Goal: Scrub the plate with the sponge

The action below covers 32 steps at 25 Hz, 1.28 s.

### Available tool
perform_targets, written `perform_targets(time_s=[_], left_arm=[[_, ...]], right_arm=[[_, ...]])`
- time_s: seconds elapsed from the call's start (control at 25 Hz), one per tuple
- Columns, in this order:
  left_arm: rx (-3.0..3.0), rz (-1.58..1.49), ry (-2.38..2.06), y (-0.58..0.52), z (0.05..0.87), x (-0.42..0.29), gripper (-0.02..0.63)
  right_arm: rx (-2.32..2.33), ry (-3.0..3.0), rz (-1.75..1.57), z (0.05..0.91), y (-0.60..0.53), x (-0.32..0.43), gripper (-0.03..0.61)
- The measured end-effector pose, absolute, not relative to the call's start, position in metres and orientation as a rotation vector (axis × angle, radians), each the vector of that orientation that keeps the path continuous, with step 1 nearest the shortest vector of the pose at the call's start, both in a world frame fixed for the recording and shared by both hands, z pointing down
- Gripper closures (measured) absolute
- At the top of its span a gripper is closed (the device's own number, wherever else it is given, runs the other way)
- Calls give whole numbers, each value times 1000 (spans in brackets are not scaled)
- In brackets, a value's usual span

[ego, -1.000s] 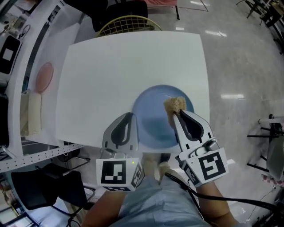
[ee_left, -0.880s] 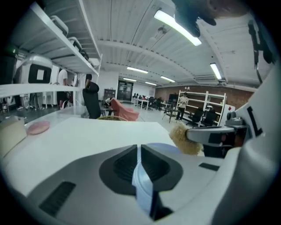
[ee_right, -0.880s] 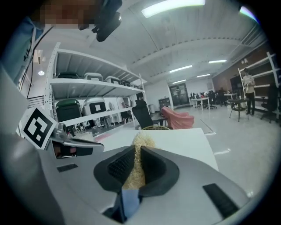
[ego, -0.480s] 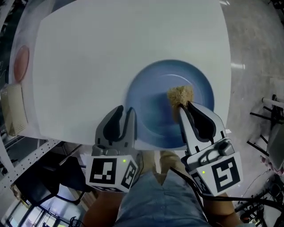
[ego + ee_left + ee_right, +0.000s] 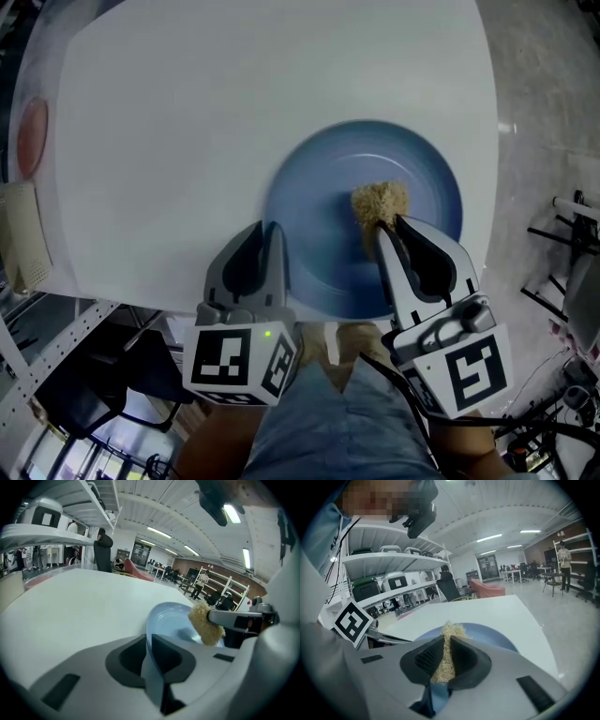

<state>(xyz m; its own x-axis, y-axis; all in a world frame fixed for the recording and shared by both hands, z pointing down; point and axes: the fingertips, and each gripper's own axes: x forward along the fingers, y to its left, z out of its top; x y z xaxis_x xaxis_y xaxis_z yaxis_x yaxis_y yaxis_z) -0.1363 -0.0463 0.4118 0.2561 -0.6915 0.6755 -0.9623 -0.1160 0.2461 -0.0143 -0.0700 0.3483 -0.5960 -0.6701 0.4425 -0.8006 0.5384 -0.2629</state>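
Left gripper point(image 5: 272, 236) clamped the plate point(image 5: 367, 133) rim; right gripper point(image 5: 384, 234) pinched the sponge point(image 5: 380, 201) against it. Scrubbing underway; wider strokes likely needed next.

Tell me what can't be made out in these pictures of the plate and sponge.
1. Head view: whether the sponge actually touches the plate, because the sponge itself covers that spot.
2. Head view: the plate's near rim, hidden under the left gripper and the right gripper.
3. Head view: the pink thing at the left edge, too indistinct to name.
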Motion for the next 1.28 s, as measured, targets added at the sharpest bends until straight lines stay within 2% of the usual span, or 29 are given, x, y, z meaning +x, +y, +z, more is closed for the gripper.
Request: perform_targets(time_s=[0.4, 0.84, 1.28], left_arm=[[1900, 492, -1562, -58, 387, -139, 592], [2087, 557, -1552, -70, 326, -117, 591], [2163, 616, -1511, -82, 307, -98, 591]], right_arm=[[1247, -2460, 638, 349, -71, -11, 532], [1230, -2482, 565, 327, -85, -15, 532], [1241, -2520, 539, 312, -108, -15, 532]])
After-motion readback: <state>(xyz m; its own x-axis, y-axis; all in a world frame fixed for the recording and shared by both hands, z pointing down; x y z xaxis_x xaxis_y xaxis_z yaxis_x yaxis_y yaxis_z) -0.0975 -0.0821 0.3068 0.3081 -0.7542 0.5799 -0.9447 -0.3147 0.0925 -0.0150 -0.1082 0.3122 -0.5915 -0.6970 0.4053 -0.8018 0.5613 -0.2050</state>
